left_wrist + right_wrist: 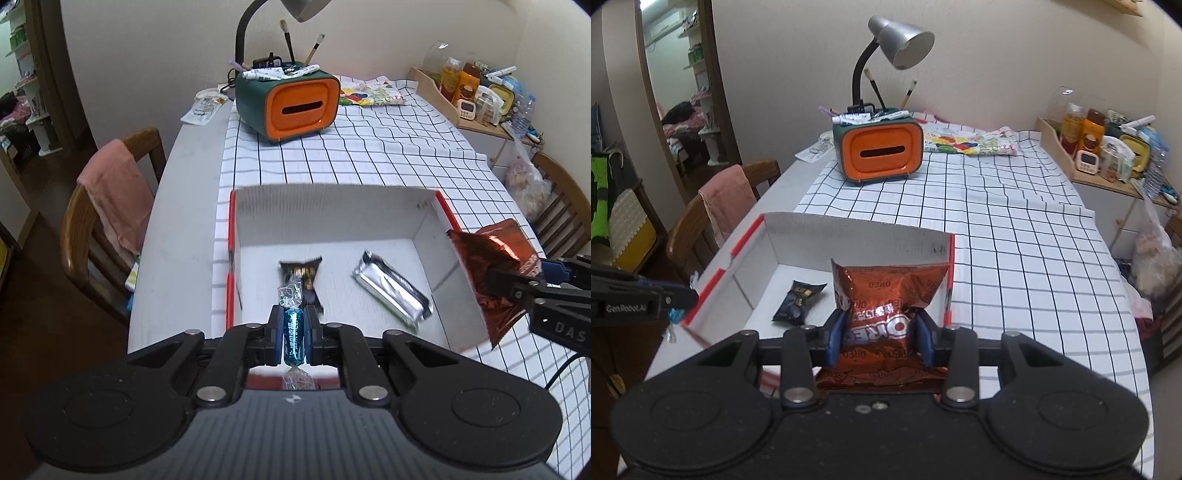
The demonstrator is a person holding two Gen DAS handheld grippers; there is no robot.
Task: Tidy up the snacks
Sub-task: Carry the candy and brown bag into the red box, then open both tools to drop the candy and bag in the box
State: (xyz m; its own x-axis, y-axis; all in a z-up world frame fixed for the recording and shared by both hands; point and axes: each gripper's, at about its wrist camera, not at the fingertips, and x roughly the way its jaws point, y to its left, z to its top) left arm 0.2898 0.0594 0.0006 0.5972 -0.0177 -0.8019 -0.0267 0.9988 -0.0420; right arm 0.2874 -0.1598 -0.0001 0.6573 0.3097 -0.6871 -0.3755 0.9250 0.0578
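A white cardboard box with red edges sits on the checked tablecloth; it also shows in the right wrist view. Inside lie a silver bar wrapper and a dark snack packet, also seen from the right wrist. My left gripper is shut on a blue foil candy over the box's near edge. My right gripper is shut on a copper-red Oreo packet, held above the box's right wall; the packet shows in the left wrist view.
An orange and green desk organizer with pens and a lamp stands at the table's back. A colourful cloth lies behind. A wooden chair with a pink towel is left; a cluttered side shelf is right.
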